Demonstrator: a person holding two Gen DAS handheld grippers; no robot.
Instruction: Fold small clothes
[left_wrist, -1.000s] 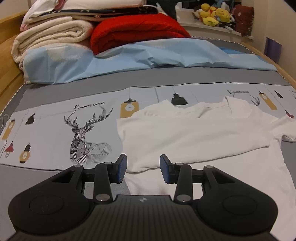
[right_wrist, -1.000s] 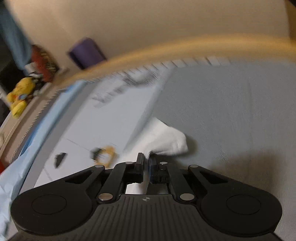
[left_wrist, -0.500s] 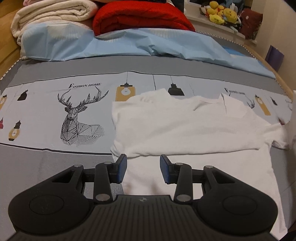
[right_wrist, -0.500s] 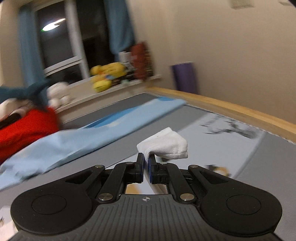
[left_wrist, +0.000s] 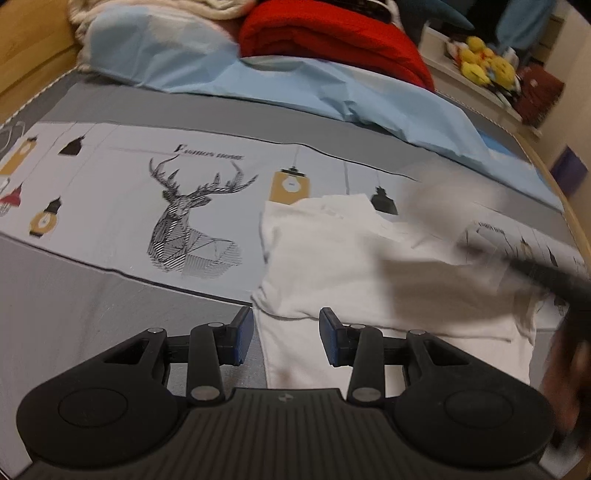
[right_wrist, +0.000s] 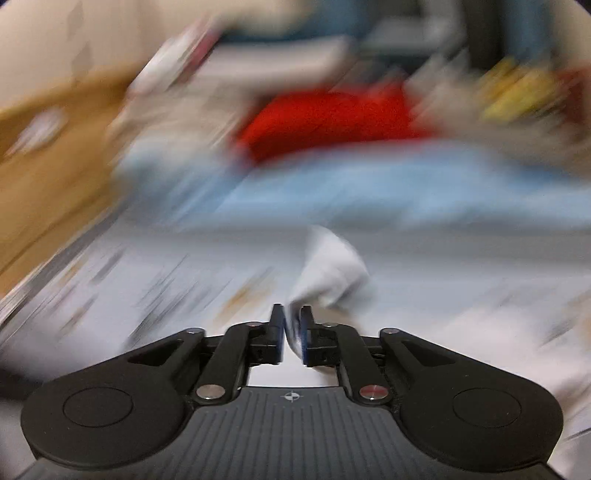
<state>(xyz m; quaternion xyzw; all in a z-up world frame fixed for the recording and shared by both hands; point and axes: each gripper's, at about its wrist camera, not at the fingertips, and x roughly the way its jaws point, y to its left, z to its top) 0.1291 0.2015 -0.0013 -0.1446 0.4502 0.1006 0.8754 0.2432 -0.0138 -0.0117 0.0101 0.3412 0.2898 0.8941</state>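
Claw geometry: our right claw (right_wrist: 291, 334), pressed together on a white sleeve (right_wrist: 328, 273), carries it above the bed (left_wrist: 110, 295). Left claw (left_wrist: 286, 338), spread and unladen, hovers at the shirt (left_wrist: 351, 266) hem; its long axis runs rightward.

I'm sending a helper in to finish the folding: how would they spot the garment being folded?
Look at the bed sheet printed with a deer and hanging lamps. To the right of the deer print lies the white shirt, partly folded. It is the only plain white garment on the sheet; the red blanket and other bedding sit piled at the headboard.
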